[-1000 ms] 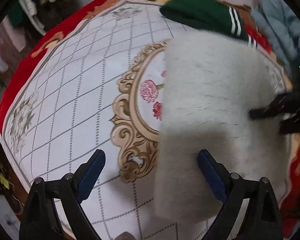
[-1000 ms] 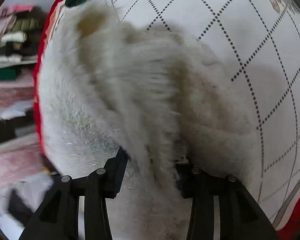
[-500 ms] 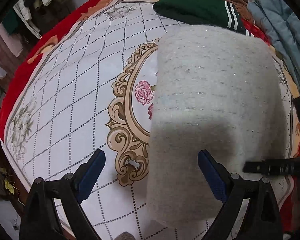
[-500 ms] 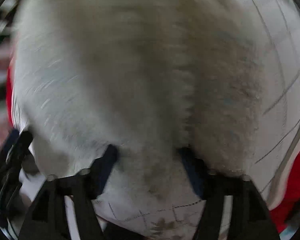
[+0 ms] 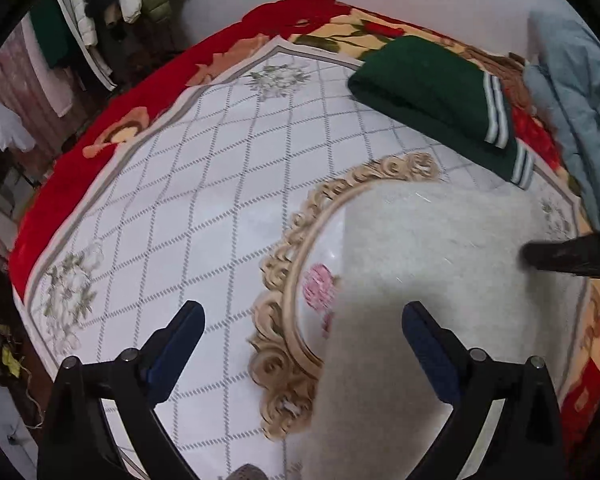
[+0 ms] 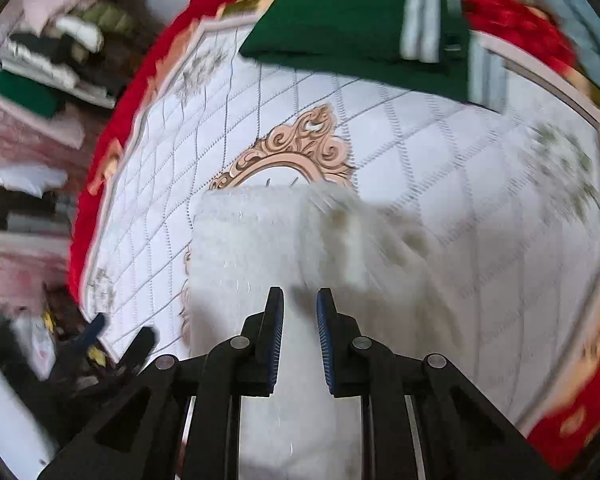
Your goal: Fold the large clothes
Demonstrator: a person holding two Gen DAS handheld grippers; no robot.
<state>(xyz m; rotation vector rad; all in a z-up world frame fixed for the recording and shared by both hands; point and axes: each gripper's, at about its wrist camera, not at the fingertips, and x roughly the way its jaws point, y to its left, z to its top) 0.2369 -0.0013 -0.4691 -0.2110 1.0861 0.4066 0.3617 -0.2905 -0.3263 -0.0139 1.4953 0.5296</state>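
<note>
White fuzzy sweater (image 6: pixel 260 248) lies folded mid-bedspread (image 5: pixel 204 200). Your left gripper (image 5: pixel 300 344) is spread wide, empty; right gripper (image 6: pixel 299 340) has just been narrowing, a slim gap left, nothing pinched. Risk: its pads snag fluff, dragging the fold open.

Below my fingers lies the white sweater (image 5: pixel 440 264), a fuzzy, matt knit with a few glinting threads. Beside it, the bed cover (image 5: pixel 204 208) looks smooth with a slight sheen, and its red border looks plush. Beyond the sweater, the folded green garment (image 5: pixel 424 88) is a matt knit with ribbed striped cuffs. My pads (image 6: pixel 274 340) are ridged blue rubber on matt black plastic arms.
</note>
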